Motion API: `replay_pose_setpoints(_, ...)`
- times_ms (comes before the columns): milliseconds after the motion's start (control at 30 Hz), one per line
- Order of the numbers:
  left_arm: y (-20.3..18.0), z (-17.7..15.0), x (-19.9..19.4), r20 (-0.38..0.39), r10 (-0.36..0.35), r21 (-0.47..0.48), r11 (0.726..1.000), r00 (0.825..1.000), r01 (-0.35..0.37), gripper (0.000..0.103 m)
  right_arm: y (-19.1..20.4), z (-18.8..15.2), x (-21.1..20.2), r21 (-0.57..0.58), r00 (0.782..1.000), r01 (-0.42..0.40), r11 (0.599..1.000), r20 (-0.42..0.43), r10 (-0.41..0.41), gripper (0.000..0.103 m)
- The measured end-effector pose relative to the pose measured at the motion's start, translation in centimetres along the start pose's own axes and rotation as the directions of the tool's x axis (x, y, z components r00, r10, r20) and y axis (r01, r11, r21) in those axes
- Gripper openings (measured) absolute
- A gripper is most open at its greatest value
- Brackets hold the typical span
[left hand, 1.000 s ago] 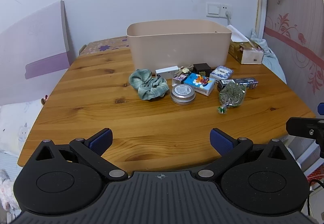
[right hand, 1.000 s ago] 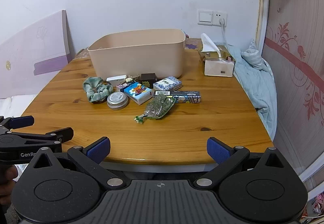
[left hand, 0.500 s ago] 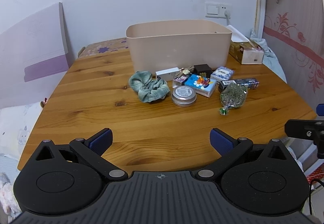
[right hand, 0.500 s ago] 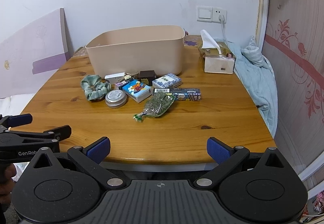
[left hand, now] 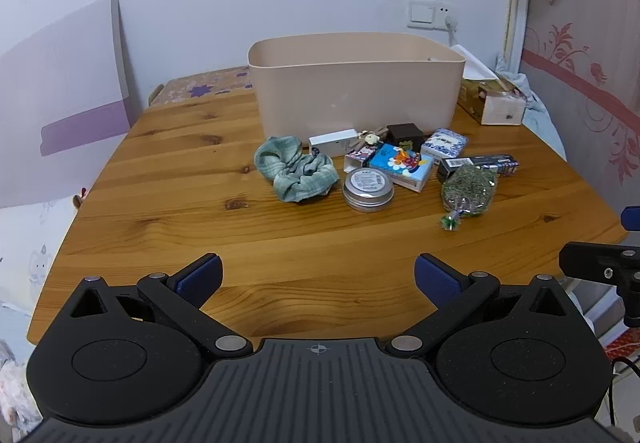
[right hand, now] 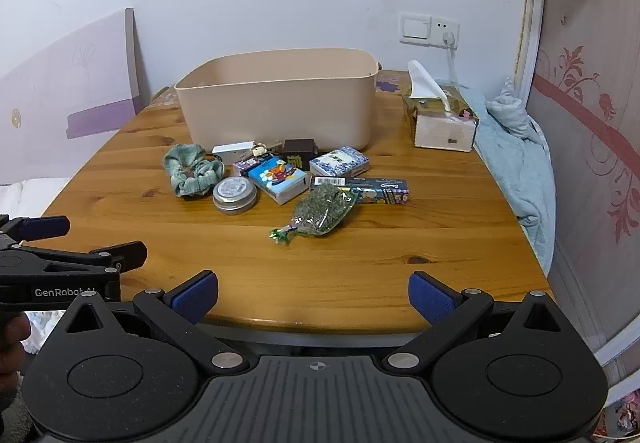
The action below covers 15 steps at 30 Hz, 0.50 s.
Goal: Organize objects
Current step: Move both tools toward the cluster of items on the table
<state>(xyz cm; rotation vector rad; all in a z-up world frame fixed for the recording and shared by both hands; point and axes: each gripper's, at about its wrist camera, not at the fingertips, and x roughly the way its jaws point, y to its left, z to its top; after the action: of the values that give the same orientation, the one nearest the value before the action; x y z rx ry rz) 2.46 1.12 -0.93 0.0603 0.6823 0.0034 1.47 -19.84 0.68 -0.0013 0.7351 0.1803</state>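
Note:
A beige bin [left hand: 356, 87] [right hand: 280, 103] stands at the back of the wooden table [left hand: 200, 219]. In front of it lie a green scrunchie [left hand: 296, 173] [right hand: 192, 171], a round tin [left hand: 368, 189] [right hand: 235, 195], a blue cartoon box [left hand: 402, 165] [right hand: 280, 179], a bag of dried herbs [left hand: 468, 189] [right hand: 322, 209], a dark long box [right hand: 378, 189], a patterned blue-white box [right hand: 339, 161], a black cube [left hand: 405, 135] and a white box [left hand: 332, 142]. My left gripper [left hand: 318, 275] is open over the near table edge. My right gripper [right hand: 313, 293] is open too, holding nothing.
A tissue box [right hand: 440, 119] stands right of the bin, with a light blue cloth [right hand: 516, 171] hanging over the table's right edge. A purple-and-white board [left hand: 68, 107] leans on the wall at left. Bare wood lies between the grippers and the objects.
Both grippers have drifted slightly, so the objects sit a little differently in each view. Nothing on the table has moved, and both stay open.

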Motion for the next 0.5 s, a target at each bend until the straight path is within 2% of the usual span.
replay_pose_setpoints(233, 1.2, 0.8, 1.1, -0.003, -0.038, -0.024, 0.999, 0.999, 0.038, 0.103, 0.4, 0.1, 1.1, -0.012, 1.000, 0.004, 1.000, 0.017, -0.004, 0.103)
replay_pose_setpoints(500, 1.7, 1.6, 3.2, -0.023, -0.036, -0.008, 0.999, 0.999, 0.035, 0.103, 0.9, 0.6, 2.7, -0.032, 0.999, 0.003, 0.999, 0.042, -0.002, 0.103)
